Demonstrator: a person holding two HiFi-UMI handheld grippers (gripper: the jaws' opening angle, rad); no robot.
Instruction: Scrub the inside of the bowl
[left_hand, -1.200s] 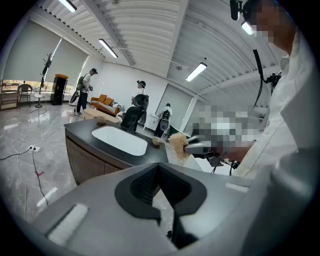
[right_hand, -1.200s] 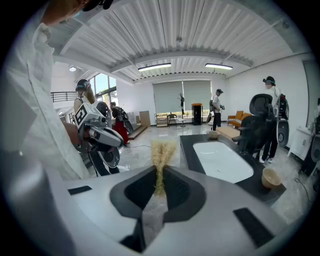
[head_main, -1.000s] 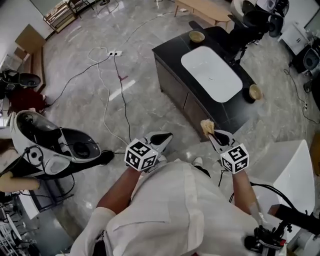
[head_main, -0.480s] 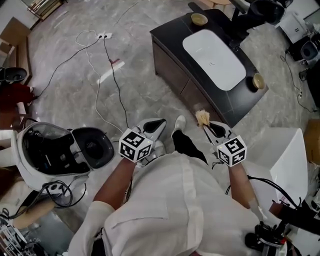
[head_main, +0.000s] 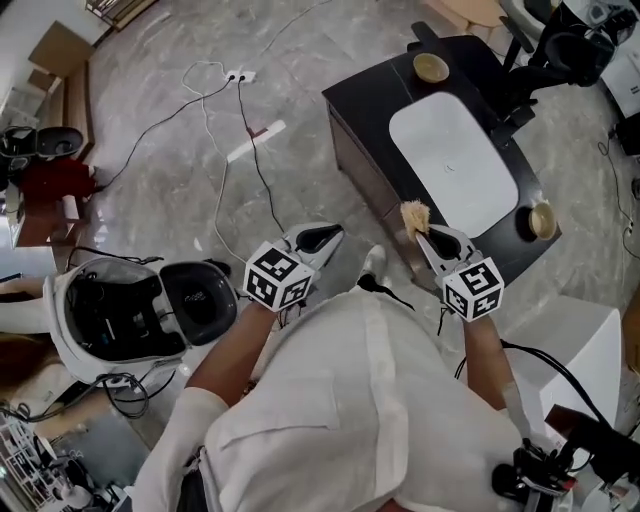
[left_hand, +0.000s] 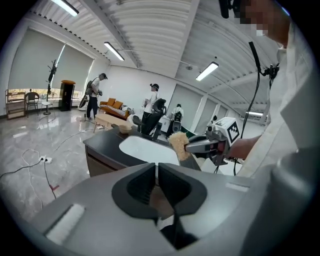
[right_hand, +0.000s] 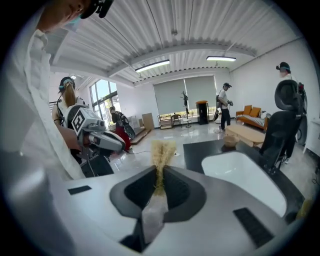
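Right tool (head_main: 428, 238) clamps scrub brush (head_main: 413, 215); left tool (head_main: 318, 238) closed, empty. Nearer bowl (head_main: 541, 220) on dark surface (head_main: 365, 110), ahead-right, closest to right tool.

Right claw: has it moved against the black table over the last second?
Yes. The right claw, gripping the scrubber, came forward to the black table: the scrubber now overlaps the tabletop edge beside the white tray.

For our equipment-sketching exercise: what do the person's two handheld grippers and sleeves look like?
Both the left gripper and right gripper are white shells with black-lined jaws, each carrying a black-and-white marker cube. Shirt sleeves are white; a black cable runs beside the right arm.
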